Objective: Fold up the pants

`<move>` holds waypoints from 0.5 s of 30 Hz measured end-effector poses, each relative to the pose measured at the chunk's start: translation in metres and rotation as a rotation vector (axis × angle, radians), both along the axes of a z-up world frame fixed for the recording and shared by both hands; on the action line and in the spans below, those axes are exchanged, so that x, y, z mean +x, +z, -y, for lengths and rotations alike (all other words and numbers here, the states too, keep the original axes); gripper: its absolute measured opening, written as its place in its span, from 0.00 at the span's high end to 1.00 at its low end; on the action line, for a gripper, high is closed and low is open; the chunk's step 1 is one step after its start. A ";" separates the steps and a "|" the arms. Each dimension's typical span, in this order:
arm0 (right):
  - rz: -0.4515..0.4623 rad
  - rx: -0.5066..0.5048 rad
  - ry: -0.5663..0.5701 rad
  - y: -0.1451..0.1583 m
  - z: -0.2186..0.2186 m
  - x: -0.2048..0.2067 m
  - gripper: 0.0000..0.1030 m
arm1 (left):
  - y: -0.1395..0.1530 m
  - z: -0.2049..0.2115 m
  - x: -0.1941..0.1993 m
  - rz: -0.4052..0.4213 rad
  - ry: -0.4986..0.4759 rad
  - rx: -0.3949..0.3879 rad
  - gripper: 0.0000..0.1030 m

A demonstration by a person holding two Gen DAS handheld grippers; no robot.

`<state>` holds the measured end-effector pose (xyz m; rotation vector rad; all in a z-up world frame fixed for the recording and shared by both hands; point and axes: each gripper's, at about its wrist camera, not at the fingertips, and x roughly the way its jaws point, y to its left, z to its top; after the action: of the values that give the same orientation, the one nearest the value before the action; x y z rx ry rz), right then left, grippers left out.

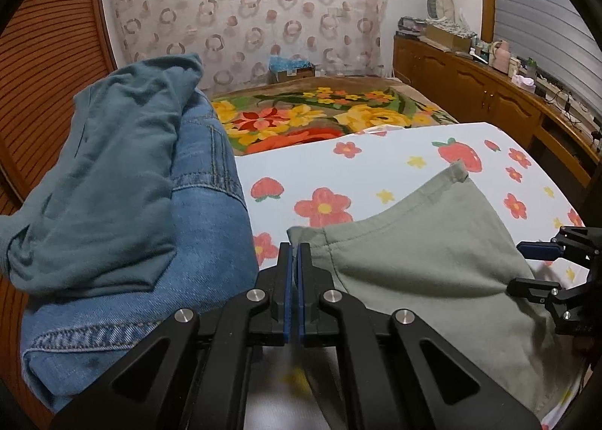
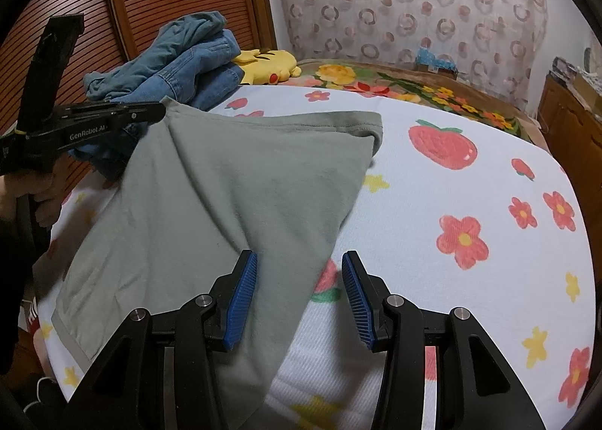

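Sage-green pants (image 1: 425, 264) (image 2: 210, 196) lie partly folded on a white sheet printed with flowers and strawberries. My left gripper (image 1: 294, 249) is shut on the left corner of the pants and holds it lifted; it shows in the right wrist view (image 2: 160, 110) at the cloth's upper-left corner. My right gripper (image 2: 299, 268) is open, its blue pads either side of the pants' right fold edge, just above the sheet. It shows at the right edge of the left wrist view (image 1: 541, 264).
A pile of blue jeans and a teal garment (image 1: 124, 204) (image 2: 177, 61) sits on the left of the bed. A yellow plush toy (image 2: 269, 67) lies behind it. A floral blanket (image 1: 320, 117) covers the far bed. A wooden cabinet (image 1: 489, 91) runs along the right.
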<state>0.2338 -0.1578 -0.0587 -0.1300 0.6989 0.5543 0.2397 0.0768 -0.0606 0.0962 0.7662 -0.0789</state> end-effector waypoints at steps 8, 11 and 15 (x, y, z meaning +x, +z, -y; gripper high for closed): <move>0.026 -0.014 -0.002 0.005 0.003 -0.012 0.53 | 0.002 0.005 -0.014 -0.016 -0.029 -0.024 0.80; 0.039 -0.008 -0.006 0.009 0.005 -0.020 0.53 | 0.002 0.009 -0.023 -0.009 -0.042 -0.036 0.57; 0.050 -0.006 -0.013 0.011 0.009 -0.032 0.53 | 0.000 0.013 -0.034 -0.017 -0.049 -0.047 0.33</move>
<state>0.2023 -0.1664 -0.0480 -0.1443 0.6526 0.5346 0.2056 0.0642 -0.0609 0.0700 0.7782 -0.1446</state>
